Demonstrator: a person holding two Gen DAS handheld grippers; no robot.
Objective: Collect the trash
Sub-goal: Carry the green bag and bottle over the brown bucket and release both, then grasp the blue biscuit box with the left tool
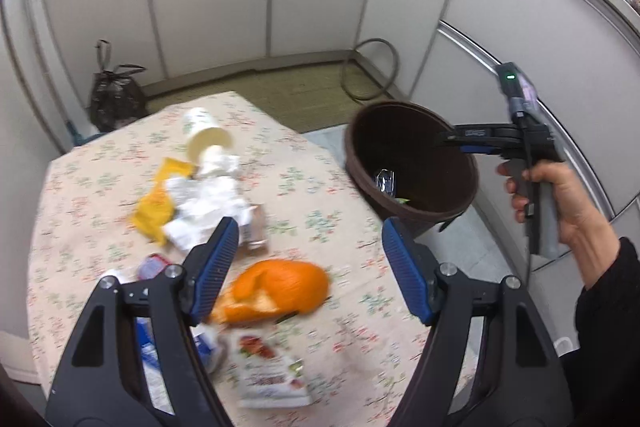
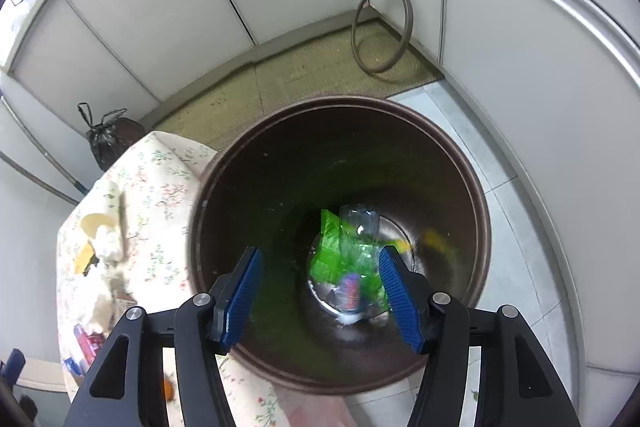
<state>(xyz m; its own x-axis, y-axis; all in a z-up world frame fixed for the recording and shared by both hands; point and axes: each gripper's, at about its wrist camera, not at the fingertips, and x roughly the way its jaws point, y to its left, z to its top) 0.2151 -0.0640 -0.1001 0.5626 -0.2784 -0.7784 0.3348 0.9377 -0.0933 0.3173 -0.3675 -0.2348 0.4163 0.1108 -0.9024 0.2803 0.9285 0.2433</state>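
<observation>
Both tools stand wide and empty, one over the littered surface, one over the bin.

Left wrist view: the left tool (image 1: 310, 259) hangs open above the flowered surface (image 1: 100, 167), nothing between its blue pads. An orange peel (image 1: 280, 289) lies just below the gap, a printed packet (image 1: 270, 373) at 6 o'clock from it. At 11 o'clock from the peel sit crumpled white paper (image 1: 204, 199), a yellow wrapper (image 1: 158, 203) and a tipped paper cup (image 1: 206, 133). The brown bin (image 1: 412, 163) stands off the surface's edge at 2 o'clock, with the right tool (image 1: 444, 141) reaching over its rim in a hand (image 1: 560, 199).
Right wrist view: the right tool (image 2: 320, 291) is open over the bin's mouth (image 2: 476, 187), holding nothing. A green wrapper (image 2: 332, 247) and a clear plastic bottle (image 2: 358, 227) lie at the bottom; a blurred yellow scrap (image 2: 434, 239) shows at 3 o'clock from them.
</observation>
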